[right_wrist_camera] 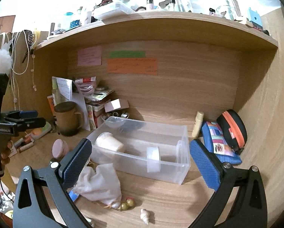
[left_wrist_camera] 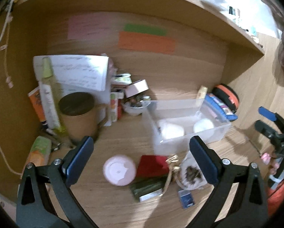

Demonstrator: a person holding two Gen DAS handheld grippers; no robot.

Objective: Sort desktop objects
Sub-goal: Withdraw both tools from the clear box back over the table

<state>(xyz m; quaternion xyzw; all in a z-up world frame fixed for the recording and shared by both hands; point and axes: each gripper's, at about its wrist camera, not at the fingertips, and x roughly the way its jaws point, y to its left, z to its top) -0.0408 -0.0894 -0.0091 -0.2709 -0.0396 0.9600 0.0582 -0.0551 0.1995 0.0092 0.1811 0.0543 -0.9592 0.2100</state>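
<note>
My left gripper (left_wrist_camera: 142, 159) is open over the desk, with nothing between its pads. Beyond it lie a pink round jar (left_wrist_camera: 120, 171), a red flat item (left_wrist_camera: 153, 166), a white drawstring pouch (left_wrist_camera: 191, 172) and a green box (left_wrist_camera: 149, 188). My right gripper (right_wrist_camera: 140, 163) stands wide open in front of a clear plastic bin (right_wrist_camera: 181, 171), holding nothing. In the bin lie a cream cup (right_wrist_camera: 109, 142) and a white tape roll (right_wrist_camera: 153, 156). The same bin (left_wrist_camera: 172, 101) shows in the left wrist view. The white pouch (right_wrist_camera: 100, 184) lies by the right gripper's left finger.
A brown mug (right_wrist_camera: 68, 117), papers and boxes crowd the back left corner. A blue patchwork pouch (right_wrist_camera: 217, 142), a black-and-orange case (right_wrist_camera: 233, 131) and a cream tube (right_wrist_camera: 197, 123) sit at the right wall. Gold beads (right_wrist_camera: 126, 204) and a shell (right_wrist_camera: 144, 216) lie near the front. A shelf runs overhead.
</note>
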